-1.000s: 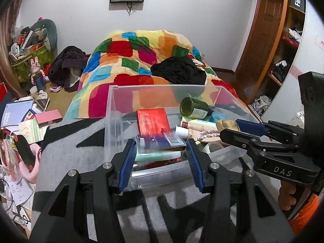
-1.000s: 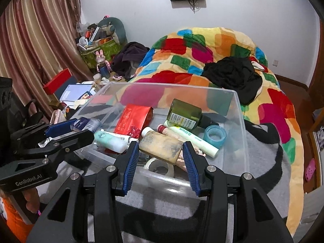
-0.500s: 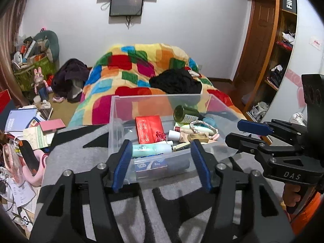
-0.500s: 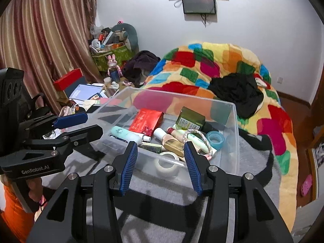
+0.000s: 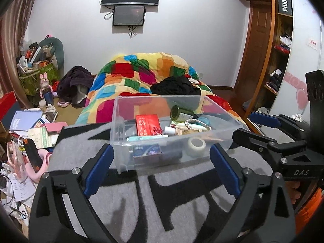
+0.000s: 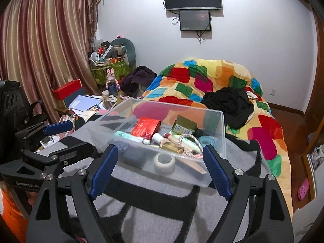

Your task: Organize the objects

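Both grippers empty, just before the clear box

The left gripper and right gripper have just been opening; their jaws stand wide apart with nothing between them. The clear box, holding a red packet, green bottle and tape roll, sits on the grey blanket.

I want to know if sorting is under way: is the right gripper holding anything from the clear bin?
No: the right gripper stands open and empty, short of the clear bin.
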Demonstrator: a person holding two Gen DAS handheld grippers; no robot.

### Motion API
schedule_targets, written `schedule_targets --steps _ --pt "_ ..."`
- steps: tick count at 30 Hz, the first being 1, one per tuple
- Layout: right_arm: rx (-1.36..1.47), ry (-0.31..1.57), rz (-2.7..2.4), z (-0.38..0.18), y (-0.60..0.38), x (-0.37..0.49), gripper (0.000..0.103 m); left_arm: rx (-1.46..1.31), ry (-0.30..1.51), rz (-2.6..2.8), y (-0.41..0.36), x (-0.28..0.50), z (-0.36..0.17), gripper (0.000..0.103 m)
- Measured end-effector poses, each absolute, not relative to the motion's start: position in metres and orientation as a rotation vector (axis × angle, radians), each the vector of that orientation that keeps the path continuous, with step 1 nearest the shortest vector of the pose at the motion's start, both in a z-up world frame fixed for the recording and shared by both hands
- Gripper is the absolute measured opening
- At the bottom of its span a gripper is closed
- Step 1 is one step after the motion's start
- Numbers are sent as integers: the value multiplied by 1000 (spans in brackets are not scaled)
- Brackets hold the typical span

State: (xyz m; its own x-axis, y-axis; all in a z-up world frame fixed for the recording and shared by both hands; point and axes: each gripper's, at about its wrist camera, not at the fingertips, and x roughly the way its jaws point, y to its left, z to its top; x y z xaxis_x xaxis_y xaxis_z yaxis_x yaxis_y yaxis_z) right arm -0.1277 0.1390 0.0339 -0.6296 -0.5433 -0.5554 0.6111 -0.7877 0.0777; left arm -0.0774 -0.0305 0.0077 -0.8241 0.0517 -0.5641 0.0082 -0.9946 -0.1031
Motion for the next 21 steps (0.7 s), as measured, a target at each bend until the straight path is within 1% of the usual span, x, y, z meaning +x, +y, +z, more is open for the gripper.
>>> schedule_targets --steps 6,21 --pt "757 149 -2366 28 147 -121 84 -949 -189 2969 -30 -74 -1 97" --pt "783 137 -2347 18 147 -121 84 -946 -194 2988 -27 -73 -4 97"
